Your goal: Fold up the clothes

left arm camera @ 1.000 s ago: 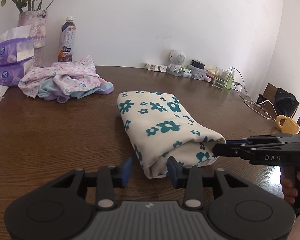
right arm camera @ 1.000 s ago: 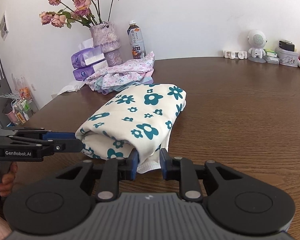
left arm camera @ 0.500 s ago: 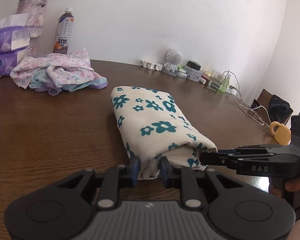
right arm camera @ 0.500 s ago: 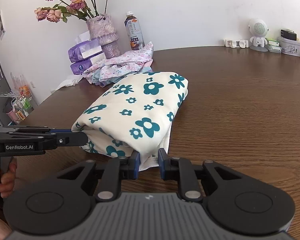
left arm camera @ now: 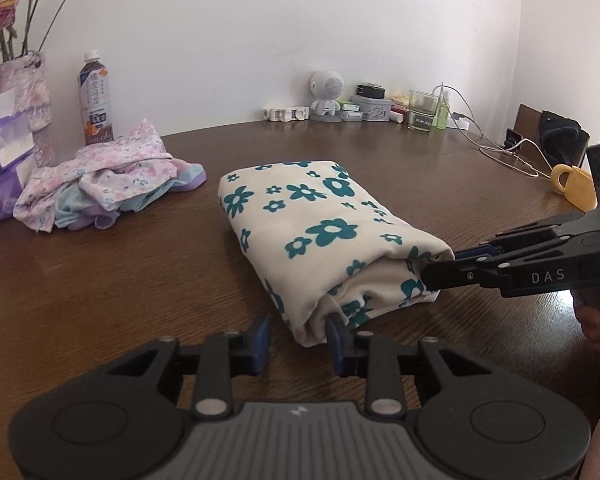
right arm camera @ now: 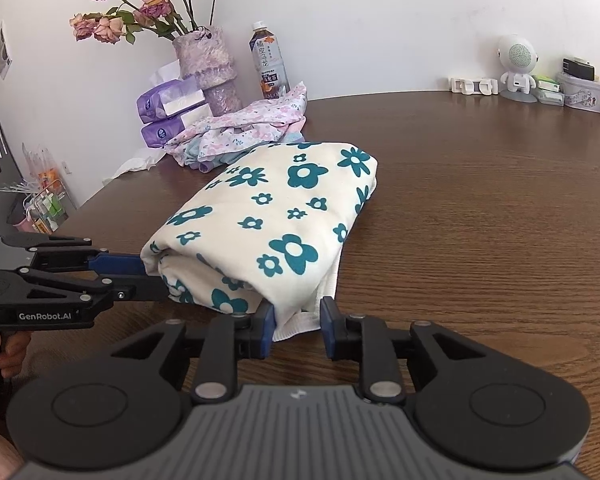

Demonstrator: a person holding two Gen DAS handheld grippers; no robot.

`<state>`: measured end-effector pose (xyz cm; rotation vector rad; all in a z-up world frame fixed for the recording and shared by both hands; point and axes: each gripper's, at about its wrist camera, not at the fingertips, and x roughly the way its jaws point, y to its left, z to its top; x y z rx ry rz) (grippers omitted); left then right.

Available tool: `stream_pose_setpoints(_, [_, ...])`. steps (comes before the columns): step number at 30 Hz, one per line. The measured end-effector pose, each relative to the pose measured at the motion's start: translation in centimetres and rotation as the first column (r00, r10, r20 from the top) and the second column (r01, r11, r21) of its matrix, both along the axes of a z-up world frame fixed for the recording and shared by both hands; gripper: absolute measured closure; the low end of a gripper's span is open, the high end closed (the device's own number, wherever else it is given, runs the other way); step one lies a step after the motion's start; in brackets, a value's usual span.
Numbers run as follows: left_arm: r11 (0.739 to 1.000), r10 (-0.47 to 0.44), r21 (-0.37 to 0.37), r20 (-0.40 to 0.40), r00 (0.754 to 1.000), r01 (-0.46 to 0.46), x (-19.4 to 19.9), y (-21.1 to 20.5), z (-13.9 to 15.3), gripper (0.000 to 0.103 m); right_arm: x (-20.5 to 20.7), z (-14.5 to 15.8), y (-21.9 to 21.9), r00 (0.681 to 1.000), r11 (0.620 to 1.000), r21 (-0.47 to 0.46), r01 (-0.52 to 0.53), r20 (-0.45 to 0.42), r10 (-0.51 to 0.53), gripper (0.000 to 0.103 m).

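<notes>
A cream cloth with teal flowers (left arm camera: pixel 312 220) (right arm camera: pixel 268 220) lies folded into a thick bundle on the brown table (left arm camera: pixel 120 300). My left gripper (left arm camera: pixel 298 336) straddles its near left corner. The corner rests against the right pad, and bare table shows between it and the left pad. From the right wrist view that gripper (right arm camera: pixel 156 276) meets the bundle's left end. My right gripper (right arm camera: pixel 297 322) holds the white ribbed hem at the near right corner, and its jaws are opening slightly with the cloth still filling them. It reaches in from the right (left arm camera: pixel 432 276).
A heap of pastel clothes (left arm camera: pixel 108 180) lies at the back left, by a drink bottle (left arm camera: pixel 96 104), tissue packs (left arm camera: pixel 0 160) and a vase of roses (right arm camera: pixel 208 68). Small items and cables (left arm camera: pixel 500 152) line the far edge. A yellow mug (left arm camera: pixel 574 192) stands at the right.
The left jaws narrowed around the cloth's corner. The left view has since rolled, and the corner now sits off to the right pad. The right gripper kept its hold.
</notes>
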<state>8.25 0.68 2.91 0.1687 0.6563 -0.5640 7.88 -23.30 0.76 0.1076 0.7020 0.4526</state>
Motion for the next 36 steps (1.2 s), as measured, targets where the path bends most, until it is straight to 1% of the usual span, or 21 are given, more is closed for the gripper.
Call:
stream_pose_setpoints(2, [1.0, -0.022, 0.006, 0.008, 1.0, 0.022, 0.2, -0.3, -0.1, 0.091, 0.0, 0.0, 0.1, 1.0, 1.0, -0.002, -0.006, -0.002, 0.006, 0.08])
stream_pose_setpoints(3, [1.0, -0.022, 0.012, 0.014, 1.0, 0.021, 0.2, -0.5, -0.2, 0.092, 0.0, 0.0, 0.1, 1.0, 1.0, -0.003, -0.008, -0.002, 0.008, 0.08])
stream_pose_setpoints(4, [1.0, -0.018, 0.017, 0.017, 1.0, 0.017, 0.3, -0.7, -0.2, 0.097, 0.0, 0.0, 0.2, 1.0, 1.0, -0.004, -0.01, -0.002, 0.01, 0.08])
stream_pose_setpoints(5, [1.0, -0.004, 0.012, 0.011, 1.0, 0.004, 0.5, -0.7, -0.3, 0.098, -0.1, -0.1, 0.2, 1.0, 1.0, -0.005, -0.012, -0.002, 0.012, 0.08])
stream_pose_setpoints(10, [0.992, 0.084, -0.086, -0.058, 0.995, -0.089, 1.6, -0.2, -0.5, 0.1, -0.1, -0.1, 0.4, 1.0, 1.0, -0.008, -0.014, 0.0, 0.014, 0.079])
stream_pose_setpoints(13, [0.985, 0.099, -0.134, -0.09, 0.991, -0.11, 1.5, 0.3, -0.6, 0.101, -0.1, -0.1, 0.1, 1.0, 1.0, -0.005, 0.008, 0.001, -0.008, 0.076])
stream_pose_setpoints(16, [0.983, 0.103, -0.142, -0.097, 0.99, -0.116, 0.8, 0.5, -0.8, 0.102, -0.2, 0.0, -0.5, 0.999, 0.999, 0.015, 0.035, 0.006, -0.035, 0.076])
stream_pose_setpoints(18, [0.982, 0.099, -0.152, -0.097, 0.99, -0.113, 0.4, 0.6, -0.7, 0.102, -0.6, 0.3, -0.7, 0.999, 0.999, 0.032, 0.039, 0.025, -0.04, 0.076])
stream_pose_setpoints(21, [0.978, 0.104, -0.174, -0.067, 0.992, -0.115, -0.3, 0.9, 0.1, 0.1, -1.2, 0.9, -0.6, 0.998, 0.999, 0.027, 0.034, 0.058, -0.036, 0.076])
stream_pose_setpoints(23, [0.976, 0.117, -0.181, -0.04, 0.992, -0.123, -0.4, 1.1, 0.6, 0.093, -1.3, 1.1, -0.5, 0.997, 0.999, 0.024, 0.033, 0.066, -0.035, 0.076])
stream_pose_setpoints(25, [0.978, 0.126, -0.164, -0.026, 0.992, -0.128, -0.1, 0.9, 0.9, 0.091, -1.4, 1.1, -0.4, 0.997, 0.999, 0.028, 0.034, 0.069, -0.036, 0.078])
stream_pose_setpoints(29, [0.983, 0.138, -0.12, -0.025, 0.99, -0.14, 1.0, 0.0, 0.3, 0.086, -1.1, 0.8, -0.1, 0.997, 0.999, 0.022, 0.047, 0.058, -0.048, 0.087])
stream_pose_setpoints(31, [0.983, 0.149, -0.107, -0.02, 0.989, -0.151, 1.3, -0.3, -0.1, 0.088, -0.9, 0.7, -0.1, 0.998, 0.999, 0.021, 0.048, 0.05, -0.049, 0.09])
stream_pose_setpoints(32, [0.981, 0.15, -0.116, -0.026, 0.988, -0.152, 1.4, -0.2, -0.3, 0.099, -0.9, 0.6, -0.1, 0.998, 0.999, 0.021, 0.049, 0.047, -0.05, 0.092])
stream_pose_setpoints(34, [0.977, 0.154, -0.144, -0.041, 0.987, -0.158, 1.5, 0.1, -0.6, 0.099, -0.7, 0.4, -0.4, 0.997, 0.998, 0.027, 0.062, 0.037, -0.063, 0.093])
stream_pose_setpoints(36, [0.964, 0.161, -0.2, -0.074, 0.984, -0.173, 1.5, 0.9, -0.8, 0.099, -0.4, 0.2, -0.9, 0.996, 0.995, 0.041, 0.087, 0.02, -0.088, 0.094])
